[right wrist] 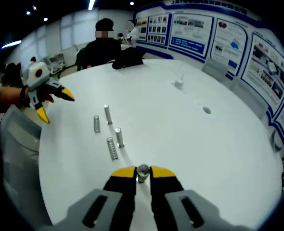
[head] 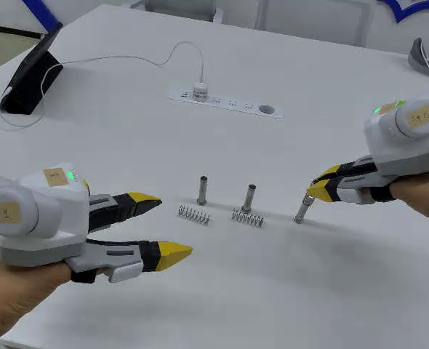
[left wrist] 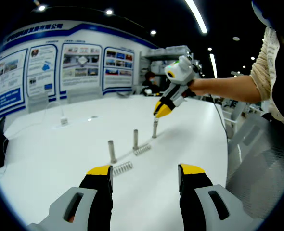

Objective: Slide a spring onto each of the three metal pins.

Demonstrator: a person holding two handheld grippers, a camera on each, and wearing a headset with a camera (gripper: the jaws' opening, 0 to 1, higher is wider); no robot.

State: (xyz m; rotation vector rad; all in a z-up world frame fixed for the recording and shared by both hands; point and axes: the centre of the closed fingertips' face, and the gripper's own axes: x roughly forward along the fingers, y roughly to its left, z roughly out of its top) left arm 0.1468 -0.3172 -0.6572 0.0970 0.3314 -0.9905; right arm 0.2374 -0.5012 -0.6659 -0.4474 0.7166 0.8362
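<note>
Two metal pins point(head: 202, 190) point(head: 249, 198) stand upright on the white table point(head: 127, 138). A spring point(head: 193, 214) lies in front of the first pin and another spring point(head: 248, 218) in front of the second. A third pin point(head: 302, 209) leans to the right, with my right gripper point(head: 316, 192) shut on its top. The right gripper view has that pin's head point(right wrist: 142, 169) pinched between the yellow tips. My left gripper point(head: 172, 227) hovers open and holds nothing, left of the springs. In the left gripper view the nearest spring point(left wrist: 122, 167) lies just ahead of its jaws.
A socket strip point(head: 229, 103) with a white plug point(head: 200, 91) and cable is set into the table behind the pins. A dark tablet stand point(head: 29, 73) sits far left. A person point(right wrist: 103, 45) sits at the table's far side.
</note>
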